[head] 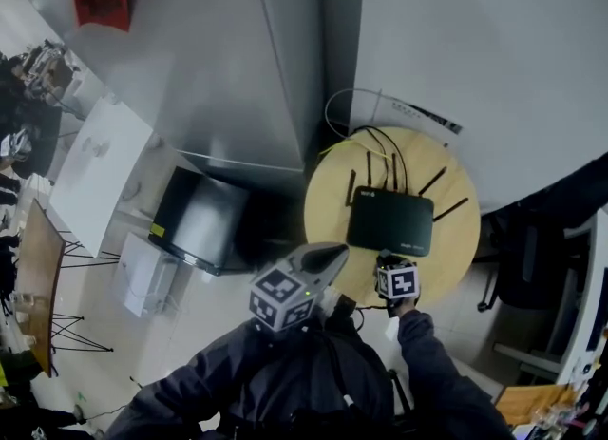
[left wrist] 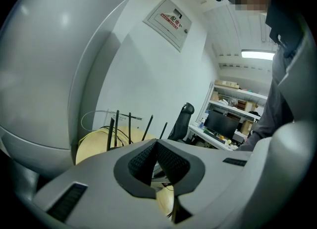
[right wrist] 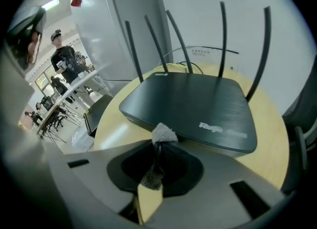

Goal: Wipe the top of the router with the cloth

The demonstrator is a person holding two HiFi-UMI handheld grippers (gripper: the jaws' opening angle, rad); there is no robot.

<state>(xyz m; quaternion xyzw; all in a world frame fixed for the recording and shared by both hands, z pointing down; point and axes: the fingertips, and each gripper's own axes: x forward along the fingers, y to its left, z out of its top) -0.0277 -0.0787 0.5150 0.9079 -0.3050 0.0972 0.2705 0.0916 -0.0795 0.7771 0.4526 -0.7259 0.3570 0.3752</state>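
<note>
A black router [head: 390,220] with several upright antennas lies on a round wooden table [head: 326,200]. In the right gripper view the router [right wrist: 193,105] fills the middle, just beyond my right gripper [right wrist: 159,137]. That gripper is shut on a small white cloth [right wrist: 163,134], whose tuft sticks out at the jaw tips close to the router's near edge. In the head view my right gripper [head: 396,267] hovers at the table's near rim. My left gripper [left wrist: 155,146] is shut with nothing in it, held off the table's near left side [head: 323,262].
A white curved cabinet wall [head: 237,58] rises behind the table, with yellow and white cables [head: 347,110] trailing off the router. A dark monitor box [head: 199,220] lies on the floor at left. An office chair [left wrist: 181,121] and desks stand to the right.
</note>
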